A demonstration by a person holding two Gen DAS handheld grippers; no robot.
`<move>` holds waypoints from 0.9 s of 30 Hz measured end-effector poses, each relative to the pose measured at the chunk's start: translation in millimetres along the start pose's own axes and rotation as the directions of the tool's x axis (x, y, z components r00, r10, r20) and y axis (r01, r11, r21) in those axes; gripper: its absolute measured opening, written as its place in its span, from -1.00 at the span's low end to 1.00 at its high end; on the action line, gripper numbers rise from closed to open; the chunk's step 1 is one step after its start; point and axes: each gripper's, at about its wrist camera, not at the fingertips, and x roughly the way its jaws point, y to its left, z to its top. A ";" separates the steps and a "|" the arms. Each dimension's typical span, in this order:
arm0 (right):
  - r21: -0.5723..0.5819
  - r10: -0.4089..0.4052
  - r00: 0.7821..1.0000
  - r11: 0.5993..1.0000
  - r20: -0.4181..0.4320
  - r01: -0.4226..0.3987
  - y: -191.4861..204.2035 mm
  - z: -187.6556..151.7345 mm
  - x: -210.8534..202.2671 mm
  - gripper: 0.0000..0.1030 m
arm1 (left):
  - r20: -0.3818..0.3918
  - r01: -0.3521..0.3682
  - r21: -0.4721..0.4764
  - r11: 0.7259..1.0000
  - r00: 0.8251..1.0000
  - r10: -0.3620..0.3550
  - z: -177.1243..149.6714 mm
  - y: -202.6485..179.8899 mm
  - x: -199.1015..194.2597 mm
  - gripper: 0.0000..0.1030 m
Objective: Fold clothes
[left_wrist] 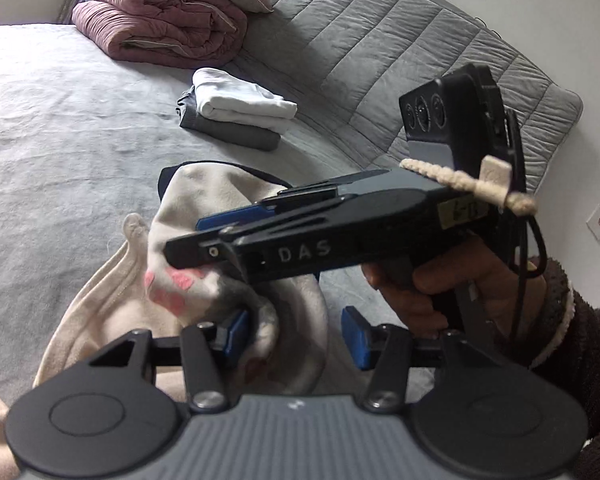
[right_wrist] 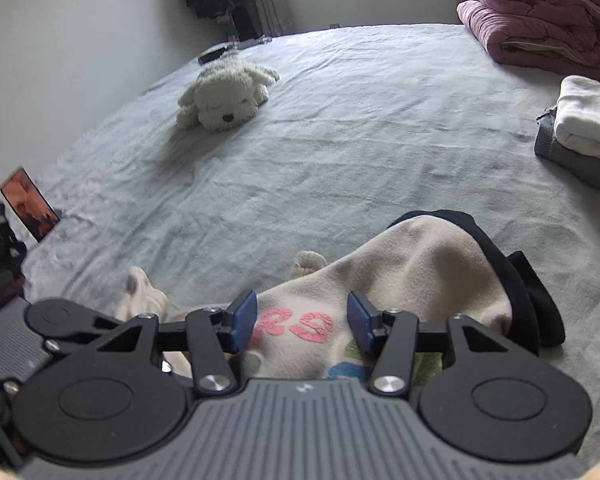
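Cream top [right_wrist: 416, 268] bunched in a heap at near edge of bed [right_wrist: 340, 140], black collar trim on its far side, pink lettering facing up. Not folded yet.

Left gripper [left_wrist: 296, 330]: fingers apart, fabric lump between them touching left pad [left_wrist: 236, 330], right pad clear. No clamp.

Right gripper [right_wrist: 302, 320]: fingers apart, straddling the lettering, pads not pressing. In left view it crosses just above left gripper, hand [left_wrist: 440, 292] on its handle.

Finished stack [left_wrist: 236, 116], white on grey, near headboard side; pink duvet [left_wrist: 160, 20] at far corner; plush dog [right_wrist: 224, 96] well apart.

Risks:
- Grabbing mid-heap instead of a hem or shoulder: several layers caught, lopsided fold.
- Grippers close and crossed: collision or snagged fabric on closing.
- Heap at edge: a pull toward the person could slide it off.
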 end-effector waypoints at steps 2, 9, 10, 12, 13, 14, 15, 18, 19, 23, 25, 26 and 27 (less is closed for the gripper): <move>-0.032 -0.022 1.000 0.999 -0.009 0.022 -2.5 -3.1 1.4 -0.58 | 0.003 0.008 -0.009 1.000 1.000 -0.008 2.4 2.8 -5.7 -0.02; 0.063 0.002 1.000 0.998 0.027 -0.004 -19.0 2.2 -10.7 -0.88 | 0.067 0.009 -0.034 0.999 0.998 -0.007 13.1 12.4 -30.2 -0.02; 0.073 0.003 0.999 0.997 0.037 -0.006 -20.2 3.3 -13.5 -0.88 | 0.076 0.000 -0.037 0.999 0.997 0.003 14.4 14.5 -33.3 -0.02; 0.087 -0.001 0.998 0.996 0.056 -0.004 -21.8 5.5 -18.8 -0.88 | 0.087 -0.031 -0.047 0.998 0.996 0.035 17.0 20.6 -37.9 0.00; 0.089 -0.007 0.998 0.996 0.065 0.001 -21.9 6.5 -21.1 -0.88 | 0.089 -0.050 -0.056 0.997 0.995 0.054 18.2 24.2 -39.0 0.02; 0.090 -0.010 0.998 0.996 0.069 0.003 -21.7 6.8 -21.8 -0.88 | 0.089 -0.069 -0.065 0.995 0.993 0.074 19.2 28.6 -39.4 0.02; 0.090 -0.012 0.997 0.996 0.072 0.005 -21.4 6.9 -22.1 -0.88 | 0.085 -0.090 -0.081 0.993 0.992 0.097 20.1 33.9 -38.9 0.02; 0.090 -0.017 0.997 0.996 0.078 0.010 -20.4 7.1 -23.0 -0.88 | 0.069 -0.133 -0.140 0.981 0.987 0.143 21.9 52.9 -35.8 0.02; 0.090 -0.019 0.997 0.996 0.080 0.012 -20.1 7.1 -23.3 -0.88 | 0.063 -0.144 -0.163 0.976 0.986 0.156 22.0 59.2 -33.6 0.02; 0.089 -0.027 0.996 0.996 0.089 0.019 -18.8 7.4 -24.4 -0.88 | 0.018 -0.221 -0.190 0.957 0.973 0.229 23.1 76.2 -19.0 0.00; 0.089 -0.030 0.995 0.996 0.094 0.022 -18.2 7.5 -25.0 -0.88 | -0.015 -0.250 -0.201 0.947 0.967 0.252 21.9 82.2 -10.2 -0.02; 0.089 -0.032 0.995 0.996 0.096 0.024 -17.9 7.6 -25.3 -0.88 | -0.031 -0.257 -0.210 0.943 0.966 0.256 20.2 85.3 -7.3 -0.02; 0.090 -0.032 0.995 0.996 0.097 0.023 -18.1 7.5 -25.4 -0.88 | -0.046 -0.263 -0.220 0.940 0.965 0.259 17.7 88.4 -4.9 -0.03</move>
